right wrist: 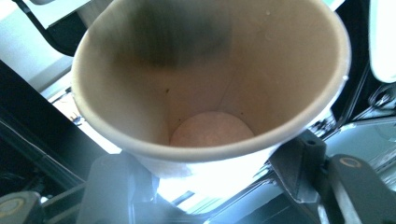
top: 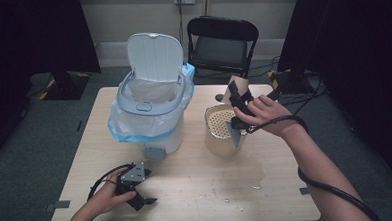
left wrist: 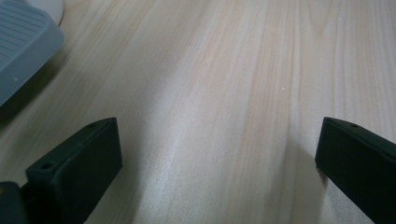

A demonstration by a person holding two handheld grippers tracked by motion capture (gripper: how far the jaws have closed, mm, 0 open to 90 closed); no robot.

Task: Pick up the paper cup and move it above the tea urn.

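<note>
Jaws of the right gripper [top: 237,99] are closed on a tan paper cup [right wrist: 210,84], held tilted just above a beige cylindrical container with a perforated insert [top: 224,130]; the cup's smooth inside looks empty. Down on the pale wood-grain table [left wrist: 224,93], the left gripper [top: 137,192] rests with its jaws spread wide and holding nothing. A white pedal bin with a blue-edged liner [top: 151,110] stands open nearby. Beyond it, a black folding chair [top: 221,42] sits on grey carpet. No writing is legible.
</note>
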